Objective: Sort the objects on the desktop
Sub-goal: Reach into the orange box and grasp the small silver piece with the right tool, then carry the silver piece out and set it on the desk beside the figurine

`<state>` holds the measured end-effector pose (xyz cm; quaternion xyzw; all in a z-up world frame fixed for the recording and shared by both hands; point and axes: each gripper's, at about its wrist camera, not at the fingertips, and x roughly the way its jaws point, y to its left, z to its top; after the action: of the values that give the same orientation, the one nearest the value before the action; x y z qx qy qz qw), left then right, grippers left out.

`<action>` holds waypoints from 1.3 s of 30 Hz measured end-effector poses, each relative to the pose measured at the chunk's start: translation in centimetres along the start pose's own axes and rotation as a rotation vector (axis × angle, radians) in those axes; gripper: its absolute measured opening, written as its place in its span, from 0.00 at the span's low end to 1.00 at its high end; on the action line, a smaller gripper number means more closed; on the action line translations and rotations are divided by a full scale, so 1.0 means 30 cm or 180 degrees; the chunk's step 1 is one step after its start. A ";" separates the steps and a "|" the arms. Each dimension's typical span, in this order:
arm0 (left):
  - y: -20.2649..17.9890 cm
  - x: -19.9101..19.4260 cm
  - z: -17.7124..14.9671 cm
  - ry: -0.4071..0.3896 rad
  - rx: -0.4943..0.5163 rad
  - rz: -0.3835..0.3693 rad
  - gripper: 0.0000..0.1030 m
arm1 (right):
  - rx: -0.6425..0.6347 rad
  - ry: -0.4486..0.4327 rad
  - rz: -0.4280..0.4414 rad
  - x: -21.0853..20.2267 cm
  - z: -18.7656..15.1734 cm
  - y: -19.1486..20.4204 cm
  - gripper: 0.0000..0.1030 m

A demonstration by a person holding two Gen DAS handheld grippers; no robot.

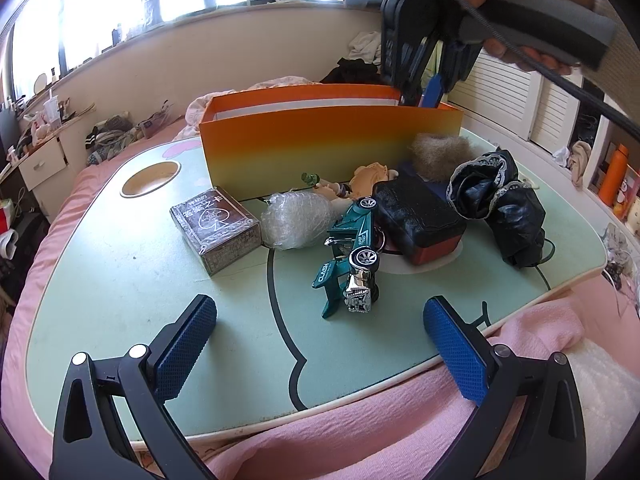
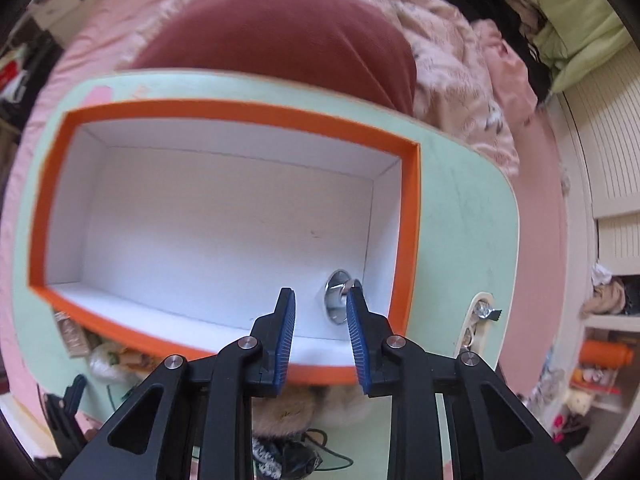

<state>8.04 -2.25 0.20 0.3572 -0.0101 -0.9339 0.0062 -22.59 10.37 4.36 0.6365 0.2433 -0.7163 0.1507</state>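
Note:
Over the right end of the orange box (image 1: 320,140), a hand holds my right gripper (image 1: 420,96) pointing down. In the right wrist view its jaws (image 2: 320,292) stand a little apart with nothing between them, above the box's white inside (image 2: 224,216). A shiny metal ring (image 2: 334,300) lies in the box beside the right fingertip. My left gripper (image 1: 320,308) is open low over the green table (image 1: 120,280). In front of it lie a teal toy car (image 1: 352,248), a brown card box (image 1: 216,228), a bubble-wrap bundle (image 1: 296,220), a black case (image 1: 420,216) and black lace cloth (image 1: 500,204).
A furry tuft (image 1: 440,152) and a small doll (image 1: 368,180) lie against the box's front wall. The table has a round cup hole (image 1: 150,179) at its far left. Pink bedding (image 1: 360,432) surrounds the table. A dark red cushion (image 2: 280,40) lies beyond the box.

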 end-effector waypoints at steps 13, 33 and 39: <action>0.010 -0.003 -0.001 0.0000 0.0025 -0.0019 1.00 | 0.0052 -0.0316 -0.0065 0.000 -0.019 -0.024 0.04; 0.012 -0.003 0.001 -0.0001 0.0029 -0.0026 1.00 | -0.0196 -0.0991 0.1705 -0.146 -0.321 0.130 0.06; 0.011 -0.009 0.002 -0.0008 0.0023 -0.0035 1.00 | -0.0040 -0.2158 0.1458 -0.225 -0.584 0.072 0.58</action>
<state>8.20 -2.58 0.43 0.3562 -0.0116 -0.9343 -0.0003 -5.79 17.41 9.41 0.4011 0.0362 -0.8319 0.3818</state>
